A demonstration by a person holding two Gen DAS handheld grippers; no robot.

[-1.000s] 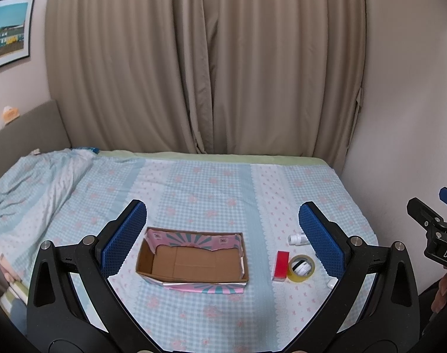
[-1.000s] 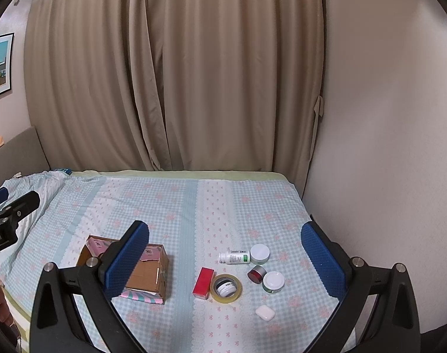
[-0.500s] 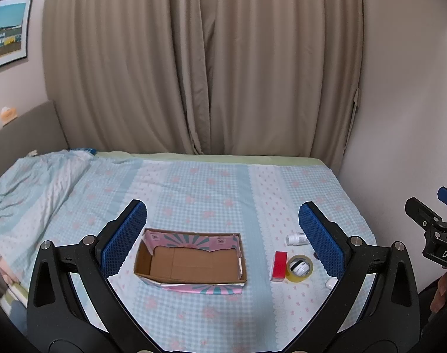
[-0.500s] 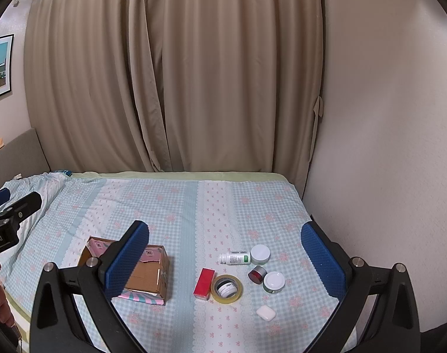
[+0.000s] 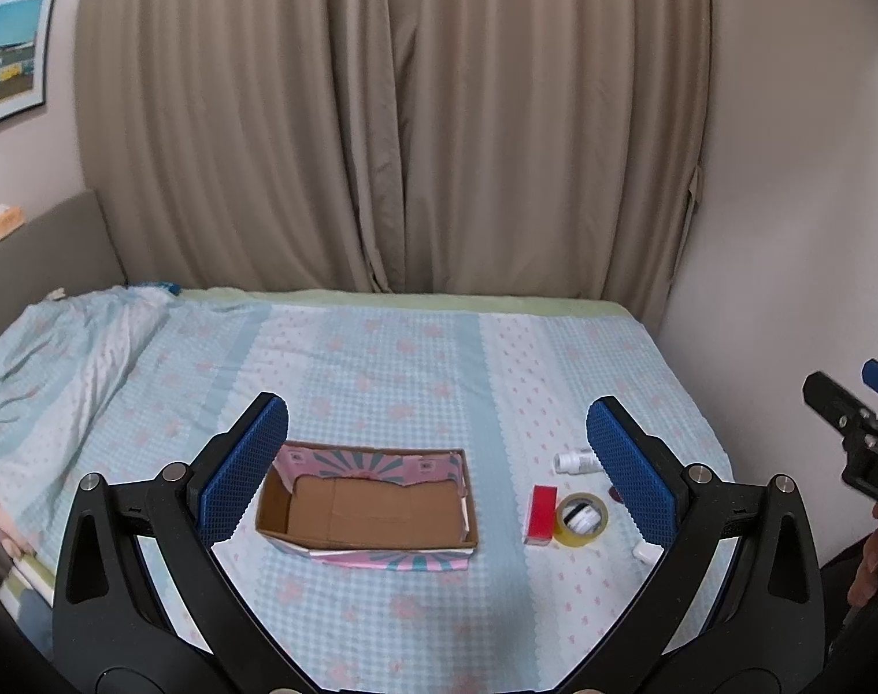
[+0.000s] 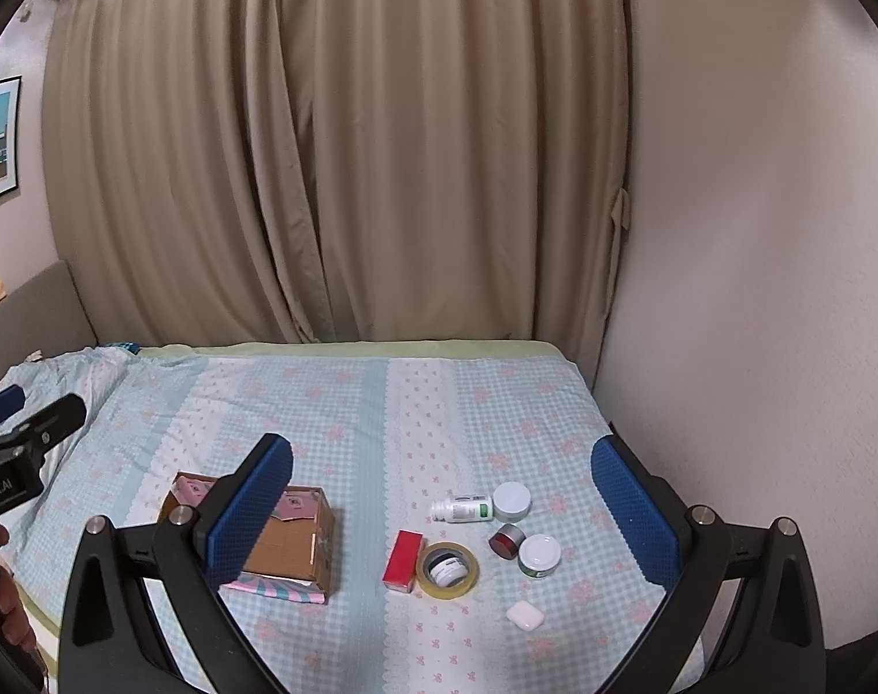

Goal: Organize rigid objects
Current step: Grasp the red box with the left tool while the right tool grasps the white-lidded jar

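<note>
An open cardboard box (image 5: 369, 506) with a pink and teal outside lies on the bed; it also shows in the right wrist view (image 6: 288, 543). To its right lie a red box (image 6: 403, 560), a yellow tape roll (image 6: 447, 569) with a small jar inside it, a white bottle (image 6: 462, 509) on its side, a white-lidded jar (image 6: 512, 500), a dark red jar (image 6: 507, 541), another white-lidded jar (image 6: 538, 555) and a small white case (image 6: 524, 616). My left gripper (image 5: 433, 474) is open and empty above the box. My right gripper (image 6: 439, 506) is open and empty above the small items.
The bed (image 5: 381, 358) has a light blue checked cover, with a bunched duvet (image 5: 51, 358) at the left. Beige curtains (image 5: 392, 115) hang behind it. A wall (image 6: 756, 289) runs along the bed's right side. The bed's near edge is at the bottom left.
Both grippers have drifted slightly; the box and the items sit a little lower and farther left in the left wrist view. Nothing was taken hold of.
</note>
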